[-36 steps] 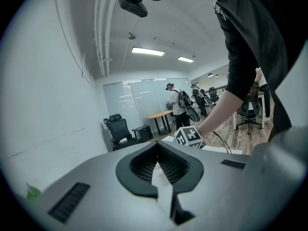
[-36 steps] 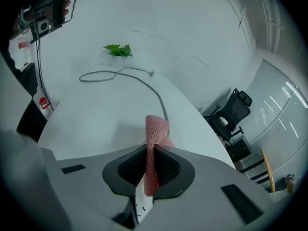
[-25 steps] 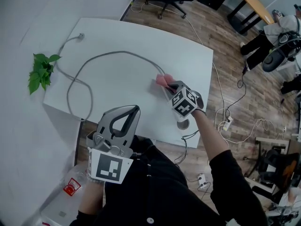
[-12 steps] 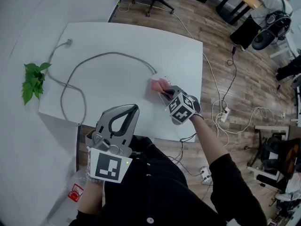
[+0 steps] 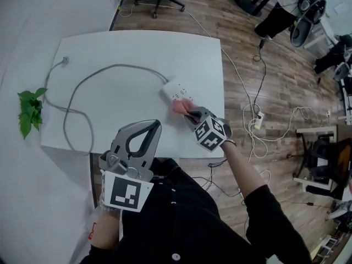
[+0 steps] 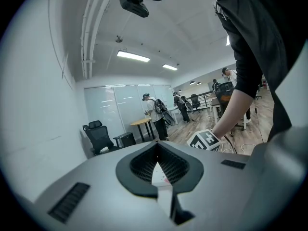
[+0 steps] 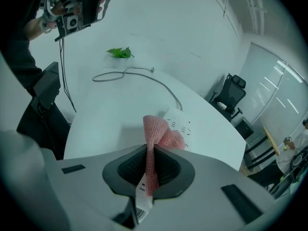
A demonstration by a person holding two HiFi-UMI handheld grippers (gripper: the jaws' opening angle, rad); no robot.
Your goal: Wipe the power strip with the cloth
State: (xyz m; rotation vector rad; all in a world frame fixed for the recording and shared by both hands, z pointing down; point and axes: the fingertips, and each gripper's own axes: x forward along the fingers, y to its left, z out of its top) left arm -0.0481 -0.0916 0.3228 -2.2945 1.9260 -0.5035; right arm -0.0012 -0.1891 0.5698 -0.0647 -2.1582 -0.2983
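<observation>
Right gripper [image 7: 148,173] clamps the cloth [image 7: 155,131], evidently soft and limp, by one fold; power strip [image 7: 182,123] lies just ahead.

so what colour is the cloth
Pink cloth, clearest in the right gripper view.

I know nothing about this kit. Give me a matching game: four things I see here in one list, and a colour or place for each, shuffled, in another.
Things:
1. cloth
2. power strip
3. plant
4. left tongs

Descriptions:
A. green, beyond the left edge of the table
B. closed with nothing between them, held off the table
C. pink, pinched in the right tongs
D. white, lying flat on the table

Pairs: 1-C; 2-D; 3-A; 4-B
</observation>
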